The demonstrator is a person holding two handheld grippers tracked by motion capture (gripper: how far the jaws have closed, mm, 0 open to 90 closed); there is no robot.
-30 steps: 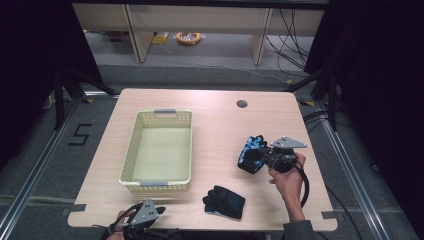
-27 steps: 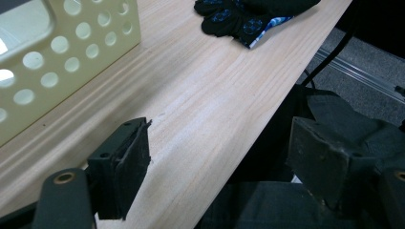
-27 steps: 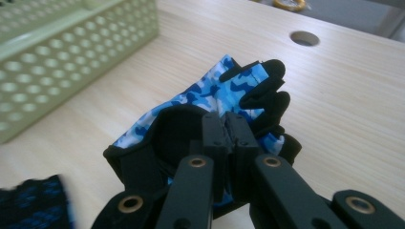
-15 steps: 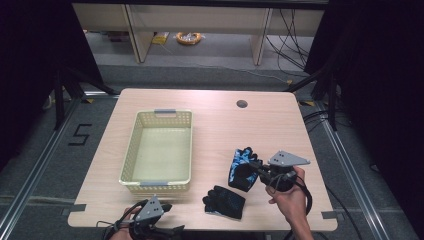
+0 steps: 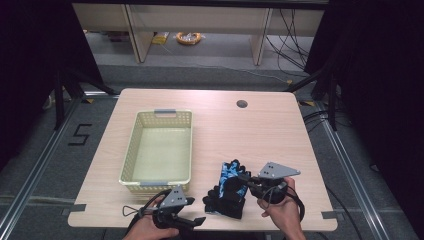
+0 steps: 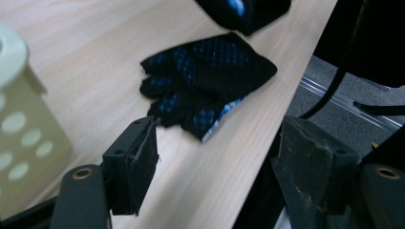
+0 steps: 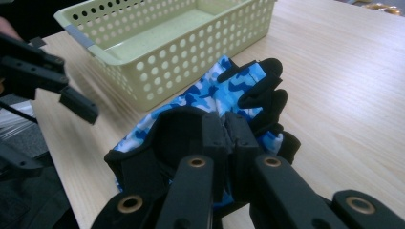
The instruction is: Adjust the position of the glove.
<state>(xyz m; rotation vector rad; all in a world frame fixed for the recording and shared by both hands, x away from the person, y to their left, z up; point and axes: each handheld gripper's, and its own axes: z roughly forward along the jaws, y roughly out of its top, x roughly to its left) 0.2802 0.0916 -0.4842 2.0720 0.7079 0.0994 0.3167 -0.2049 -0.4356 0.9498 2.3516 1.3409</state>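
Observation:
A blue camouflage glove (image 5: 231,171) (image 7: 215,98) hangs in my right gripper (image 5: 245,179) (image 7: 224,130), which is shut on its cuff just above the front right of the table. Right below it, near the front edge, lies a black glove with blue dots (image 5: 224,201) (image 6: 205,81). My left gripper (image 5: 199,220) (image 6: 219,130) is open and empty at the front edge, a short way left of the black glove. The right gripper view has the left gripper (image 7: 47,71) at its left side.
A pale yellow perforated basket (image 5: 131,165) (image 7: 95,45) stands empty on the left half of the wooden table (image 5: 250,135); its corner (image 6: 19,129) is close beside my left gripper. A round cable hole (image 5: 242,104) sits at the back. Dark cables trail from both grippers.
My right gripper has carried the blue glove left and toward the front edge, down next to the black glove. The left gripper has crept slightly right along the front edge.

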